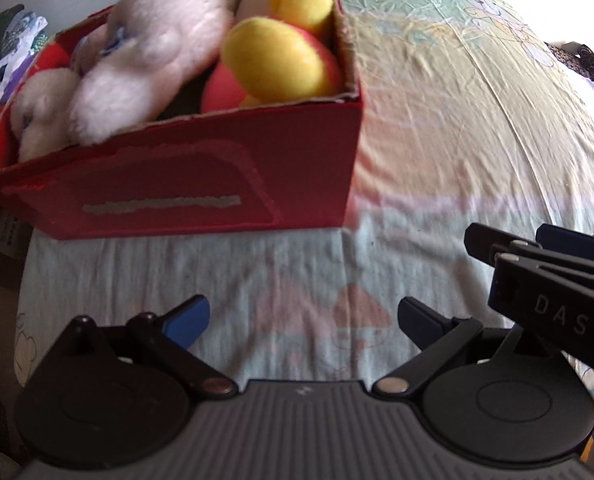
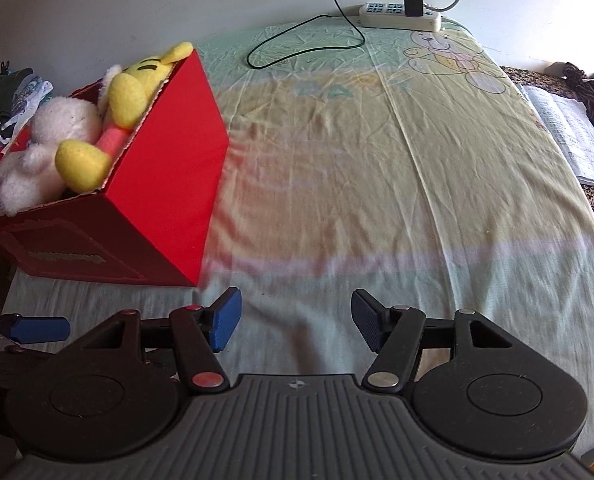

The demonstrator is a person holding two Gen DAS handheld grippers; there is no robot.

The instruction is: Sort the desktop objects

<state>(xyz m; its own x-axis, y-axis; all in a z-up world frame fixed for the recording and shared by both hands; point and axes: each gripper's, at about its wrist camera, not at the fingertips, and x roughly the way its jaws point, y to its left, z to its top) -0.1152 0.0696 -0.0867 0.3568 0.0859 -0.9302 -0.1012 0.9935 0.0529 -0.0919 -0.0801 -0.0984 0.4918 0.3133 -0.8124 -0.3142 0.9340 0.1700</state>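
A red cardboard box stands on the sheet at the left. Inside it lie a white plush rabbit and a yellow plush bear with a pink-red body. My left gripper hovers open just in front of the box, nothing between its blue pads. My right gripper is open too, low over the sheet to the right of the box, holding nothing. The right gripper's arm shows at the right edge of the left wrist view.
A pale cartoon-print sheet covers the surface. A white power strip with a black plug and black cable lies at the far edge. Folded clothes lie left of the box; papers lie at the right.
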